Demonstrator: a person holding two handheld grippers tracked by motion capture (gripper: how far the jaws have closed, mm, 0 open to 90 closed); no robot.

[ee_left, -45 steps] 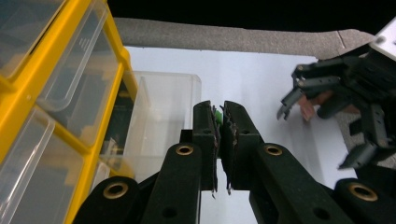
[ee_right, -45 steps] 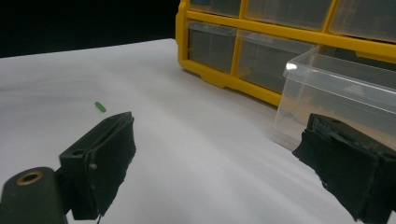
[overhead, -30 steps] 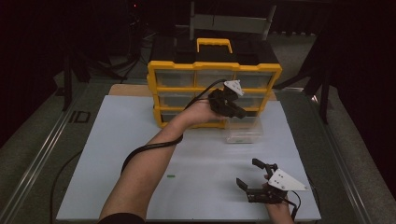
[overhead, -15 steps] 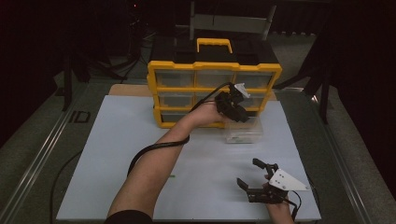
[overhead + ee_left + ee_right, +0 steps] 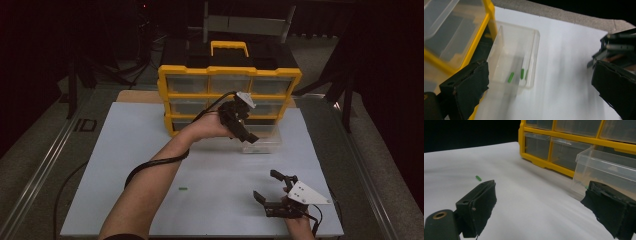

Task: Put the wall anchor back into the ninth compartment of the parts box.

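Since earlier, left claw (image 5: pixel 248 136) has just opened wide, empty, above clear rectangular plastic drawer (image 5: pixel 515 58).

Yellow drawer cabinet (image 5: pixel 230 75) blocks the far side of the counter (image 5: pixel 125 150). Clear drawer (image 5: pixel 262 142) sits pulled out just in front of it, left gripper (image 5: pixel 245 127) over it, forearm crossing mid-counter. Left half bare except one small green piece (image 5: pixel 183 189). Right gripper (image 5: pixel 275 192) occupies near right corner.
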